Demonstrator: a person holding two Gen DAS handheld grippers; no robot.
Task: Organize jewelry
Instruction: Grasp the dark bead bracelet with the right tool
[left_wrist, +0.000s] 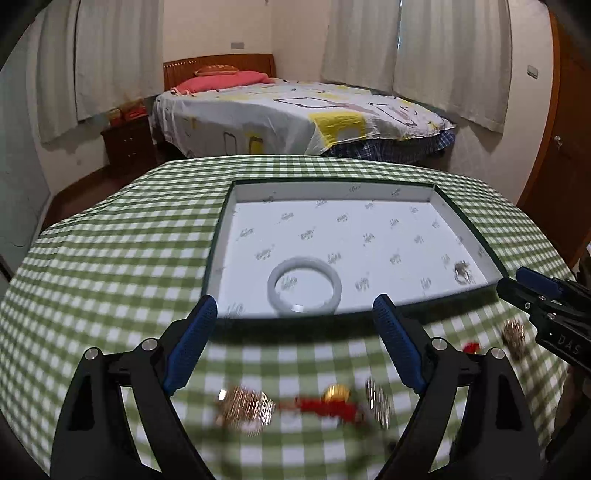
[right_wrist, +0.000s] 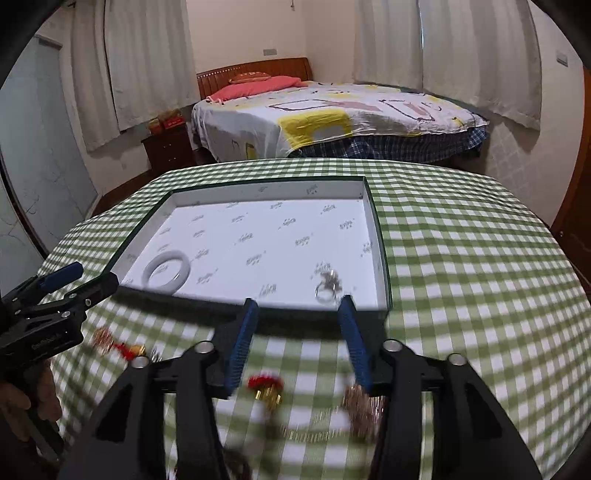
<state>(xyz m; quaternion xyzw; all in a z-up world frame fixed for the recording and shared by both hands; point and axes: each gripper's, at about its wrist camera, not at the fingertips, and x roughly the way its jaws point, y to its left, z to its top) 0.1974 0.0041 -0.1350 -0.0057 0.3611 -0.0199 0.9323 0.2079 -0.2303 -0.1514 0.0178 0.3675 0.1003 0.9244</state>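
Both tongs, left tongs (left_wrist: 295, 317) and right tongs (right_wrist: 299, 314), gape empty; the red-tasselled gold charm (right_wrist: 266, 387) lies just below the right pair, nearer it.

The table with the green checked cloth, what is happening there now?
A person sorts jewelry into a shallow white box. A pale bangle and a small silver piece already lie inside. The left gripper and right gripper are open and hold nothing. Gold and red pieces wait on the cloth.
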